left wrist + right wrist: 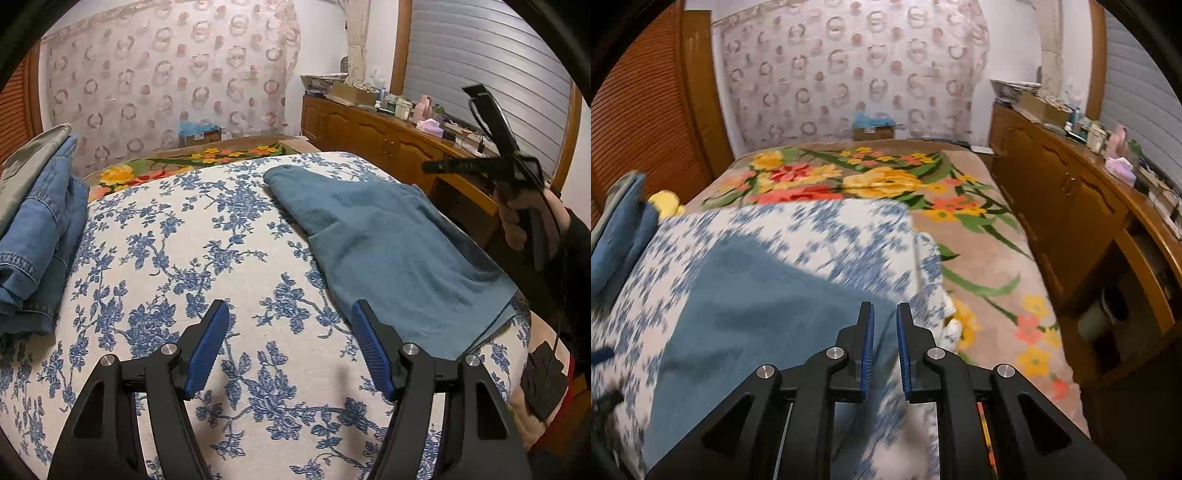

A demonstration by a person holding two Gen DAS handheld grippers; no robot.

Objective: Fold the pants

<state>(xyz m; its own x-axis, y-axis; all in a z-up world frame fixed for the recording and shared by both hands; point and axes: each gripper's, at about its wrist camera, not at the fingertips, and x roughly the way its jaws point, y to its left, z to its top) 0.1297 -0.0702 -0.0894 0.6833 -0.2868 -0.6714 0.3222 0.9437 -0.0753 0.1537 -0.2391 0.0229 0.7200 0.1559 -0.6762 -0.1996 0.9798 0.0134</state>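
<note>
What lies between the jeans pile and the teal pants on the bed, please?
In the left wrist view, only bare floral cloth lies between the jeans and the teal pants.

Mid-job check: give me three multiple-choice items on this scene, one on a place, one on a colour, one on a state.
1. Where do the folded denim jeans lie in the left wrist view?
A. at the left edge of the bed
B. on the wooden dresser
C. under the teal pants

2. What colour are the pants spread on the floral sheet?
A. red
B. teal blue
C. black

3. How does the left gripper stand?
A. shut on the pants
B. shut on the sheet
C. open, holding nothing

Answers: 1 A, the denim is stacked at the left edge; 2 B, the cloth is plainly teal; 3 C, only sheet shows between its wide-apart pads.
</note>
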